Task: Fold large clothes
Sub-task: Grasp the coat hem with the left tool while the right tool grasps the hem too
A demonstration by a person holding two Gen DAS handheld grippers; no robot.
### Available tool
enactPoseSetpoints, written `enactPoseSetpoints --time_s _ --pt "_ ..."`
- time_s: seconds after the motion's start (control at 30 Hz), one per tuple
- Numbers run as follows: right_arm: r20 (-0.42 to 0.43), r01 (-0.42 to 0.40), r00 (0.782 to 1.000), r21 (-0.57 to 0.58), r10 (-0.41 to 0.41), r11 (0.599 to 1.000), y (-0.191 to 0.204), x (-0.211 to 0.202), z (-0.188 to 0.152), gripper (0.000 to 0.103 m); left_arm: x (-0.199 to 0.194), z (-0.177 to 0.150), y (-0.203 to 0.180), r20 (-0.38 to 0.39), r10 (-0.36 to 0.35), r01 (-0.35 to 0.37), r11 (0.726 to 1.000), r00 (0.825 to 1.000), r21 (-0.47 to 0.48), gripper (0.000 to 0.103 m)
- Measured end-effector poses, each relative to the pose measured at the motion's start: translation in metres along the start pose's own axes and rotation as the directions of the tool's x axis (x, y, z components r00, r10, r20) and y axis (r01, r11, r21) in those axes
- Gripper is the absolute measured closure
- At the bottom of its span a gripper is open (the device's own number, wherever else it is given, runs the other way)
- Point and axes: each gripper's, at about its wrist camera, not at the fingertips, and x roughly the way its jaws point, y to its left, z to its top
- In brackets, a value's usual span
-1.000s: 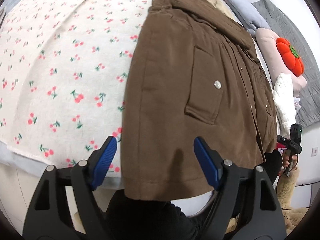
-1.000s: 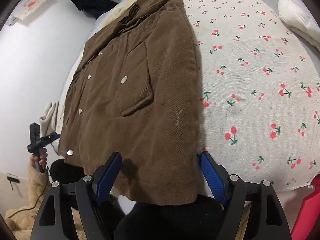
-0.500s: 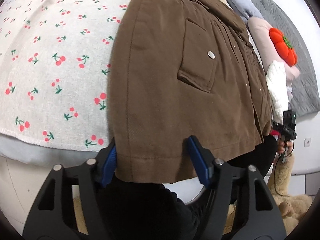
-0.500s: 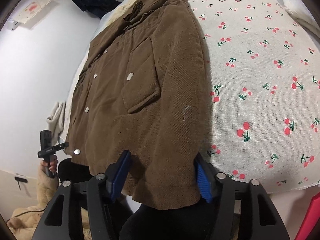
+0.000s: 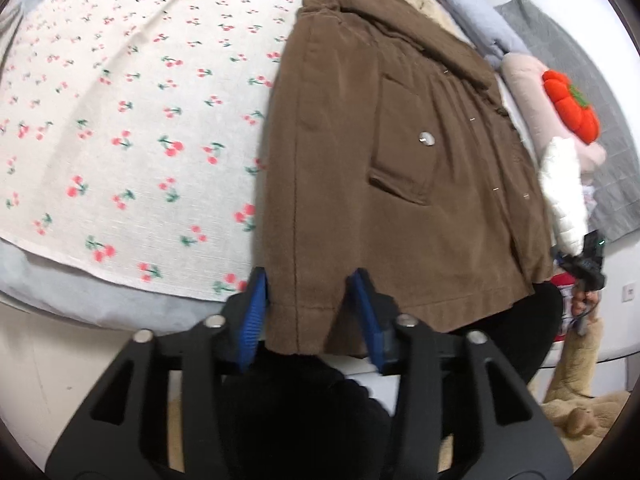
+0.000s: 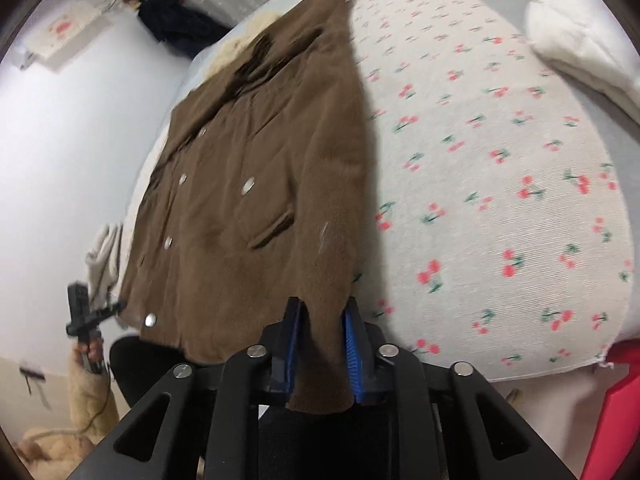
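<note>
Brown jacket (image 5: 360, 168) spread front-up on bed over cherry-print sheet (image 5: 132, 136), hem hanging off near edge of mattress. Snap buttons and flap pocket (image 5: 404, 152) visible on front panel.

Left gripper (image 5: 312, 312) at hem corner on jacket's side edge: blue pads (image 5: 253, 312) straddling fabric, left pad touching cloth, right pad close against it; whether fully clamped cannot be told.

Right gripper (image 6: 320, 344) at opposite hem corner: pads pressed together on bunched hem, cloth pinched between them and lifted slightly off bed edge.

Beyond jacket in left view: grey blanket (image 5: 472, 12), pink pillow (image 5: 532, 92), orange pumpkin cushion (image 5: 572, 104). White duvet (image 6: 576, 28) at far right in right view. Motion blur in both views.
</note>
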Motion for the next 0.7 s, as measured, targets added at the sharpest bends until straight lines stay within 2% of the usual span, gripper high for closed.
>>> enactPoseSetpoints --time_s 0.03,0.1,0.17,0.23,0.27,0.3,0.37,0.4,0.43,0.5,0.57,0.6,0.7 --pt "0.002 -0.016 1.0 0.029 0.016 0.999 -0.006 0.0 0.002 0.055 0.004 0.002 0.004 -0.017 0.006 -0.006 1.0 1.0 -0.004 0.043" --pt "-0.01 -0.038 0.999 0.054 0.039 0.998 -0.012 0.005 0.004 0.042 0.014 0.004 0.013 -0.052 -0.016 0.015 0.999 0.999 -0.034 0.042" --pt "-0.056 -0.061 0.996 0.069 0.065 0.996 -0.014 0.018 0.003 0.042 0.019 0.004 0.018 -0.053 -0.055 0.052 0.997 0.997 -0.051 0.042" --pt "-0.097 -0.095 0.99 0.048 0.099 0.994 -0.008 0.031 -0.001 0.043 0.019 0.002 0.018 -0.058 -0.137 0.133 0.989 0.989 -0.062 0.042" --pt "-0.115 -0.12 0.986 0.034 0.123 0.992 -0.004 0.036 -0.004 0.046 0.021 -0.001 0.016 -0.065 -0.203 0.198 0.977 0.977 -0.076 0.042" --pt "-0.148 -0.142 0.978 0.023 0.144 0.99 0.001 0.042 -0.006 0.057 0.024 -0.003 0.013 -0.069 -0.224 0.219 0.973 0.972 -0.074 0.043" --pt "-0.156 -0.104 0.983 -0.023 0.1 0.994 0.01 0.049 -0.007 0.067 0.033 -0.005 0.003 -0.089 -0.227 0.222 0.973 0.97 -0.057 0.054" --pt "-0.154 -0.109 0.982 -0.018 0.105 0.994 0.011 0.048 -0.005 0.077 0.035 -0.005 0.001 -0.09 -0.241 0.235 0.97 0.966 -0.065 0.064" --pt "-0.146 -0.131 0.981 -0.002 0.129 0.991 0.01 0.044 -0.005 0.085 0.035 -0.005 0.0 -0.084 -0.266 0.26 0.962 0.96 -0.081 0.069" --pt "-0.107 -0.142 0.984 -0.001 0.141 0.99 0.012 0.036 -0.004 0.088 0.033 -0.005 -0.002 -0.06 -0.282 0.276 0.956 0.958 -0.097 0.073" --pt "-0.041 -0.141 0.989 -0.025 0.14 0.99 0.023 0.024 -0.004 0.089 0.023 -0.003 -0.008 -0.006 -0.271 0.269 0.96 0.963 -0.078 0.075" --pt "0.007 -0.146 0.989 -0.051 0.147 0.988 0.031 0.012 -0.005 0.089 0.014 -0.001 -0.012 0.033 -0.282 0.284 0.957 0.959 -0.067 0.076" --pt "0.127 -0.175 0.974 -0.106 0.187 0.979 0.055 -0.014 0.003 0.09 -0.015 0.009 -0.023 0.158 -0.327 0.337 0.941 0.932 -0.039 0.077"
